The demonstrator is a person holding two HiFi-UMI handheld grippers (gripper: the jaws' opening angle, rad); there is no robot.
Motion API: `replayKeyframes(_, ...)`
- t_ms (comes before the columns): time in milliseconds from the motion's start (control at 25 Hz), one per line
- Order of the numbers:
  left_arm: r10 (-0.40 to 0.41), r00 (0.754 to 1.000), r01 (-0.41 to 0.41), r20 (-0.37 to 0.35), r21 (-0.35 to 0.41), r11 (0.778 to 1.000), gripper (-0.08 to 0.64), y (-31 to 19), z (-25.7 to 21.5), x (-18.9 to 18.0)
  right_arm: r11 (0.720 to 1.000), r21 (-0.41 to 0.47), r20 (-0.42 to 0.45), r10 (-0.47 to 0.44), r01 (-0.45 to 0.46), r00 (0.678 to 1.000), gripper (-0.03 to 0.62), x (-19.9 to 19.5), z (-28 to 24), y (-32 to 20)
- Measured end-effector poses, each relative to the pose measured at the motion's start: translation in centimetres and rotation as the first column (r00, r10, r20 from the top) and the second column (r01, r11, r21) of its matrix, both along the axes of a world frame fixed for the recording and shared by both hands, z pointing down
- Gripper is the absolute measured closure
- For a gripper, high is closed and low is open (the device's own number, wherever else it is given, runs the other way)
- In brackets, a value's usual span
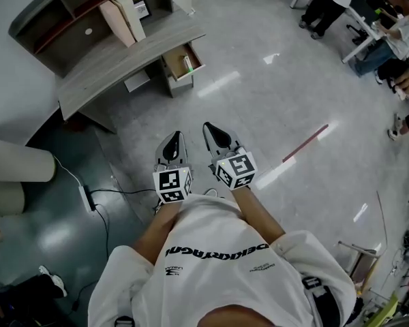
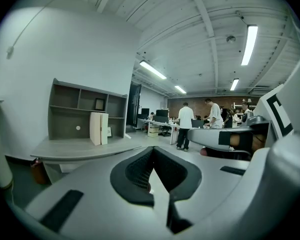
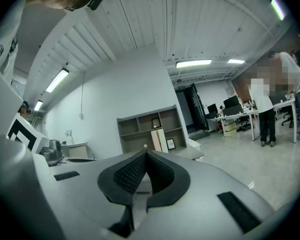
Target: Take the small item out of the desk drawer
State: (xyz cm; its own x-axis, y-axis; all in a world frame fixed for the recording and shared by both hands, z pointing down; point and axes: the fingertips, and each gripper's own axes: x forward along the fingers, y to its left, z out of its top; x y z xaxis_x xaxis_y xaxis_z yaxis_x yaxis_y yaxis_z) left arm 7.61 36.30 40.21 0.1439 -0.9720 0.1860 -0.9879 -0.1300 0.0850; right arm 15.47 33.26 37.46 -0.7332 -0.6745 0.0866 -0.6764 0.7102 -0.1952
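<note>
A grey curved desk (image 1: 116, 56) stands across the floor from me, and its drawer (image 1: 183, 61) is pulled open. Inside lies a small green item (image 1: 188, 65). I hold both grippers close to my body, well short of the desk. My left gripper (image 1: 175, 136) is shut with nothing between its jaws. Beside it my right gripper (image 1: 208, 127) is also shut and empty. In the left gripper view the left gripper (image 2: 152, 149) points past the desk (image 2: 85, 149). In the right gripper view the right gripper (image 3: 146, 153) points at the desk's shelf unit (image 3: 149, 129).
White folders (image 1: 123, 18) stand on the desktop under a shelf unit (image 1: 75, 5). A power strip (image 1: 87, 197) and its cable lie on the floor at left, near a white cylinder (image 1: 20, 162). People (image 1: 334, 2) work at tables at the far right. Bare glossy floor separates me from the desk.
</note>
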Motion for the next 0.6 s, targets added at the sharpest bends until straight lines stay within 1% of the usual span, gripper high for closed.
replayKeyframes(160, -0.004, 1.0, 0.004, -0.001, -0.017, 1.0, 0.545, -1.8, 0.8, -0.2, 1.0, -0.028, -0.019, -0.003, 0.003, 1.0, 0.56, -0.3, 1.4, -1.8)
replayKeyframes(400, -0.019, 1.0, 0.019, -0.022, -0.03, 0.999, 0.545, -7.1, 1.7, -2.8, 1.0, -0.03, -0.022, 0.006, -0.007, 1.0, 0.56, -2.3, 1.6, -7.1)
replayKeyframes(600, -0.003, 1.0, 0.002, -0.03, -0.029, 1.0, 0.545, -14.0, 2.3, -5.6, 0.999, -0.036, -0.04, 0.017, -0.019, 0.999, 0.56, -5.4, 2.2, -13.6)
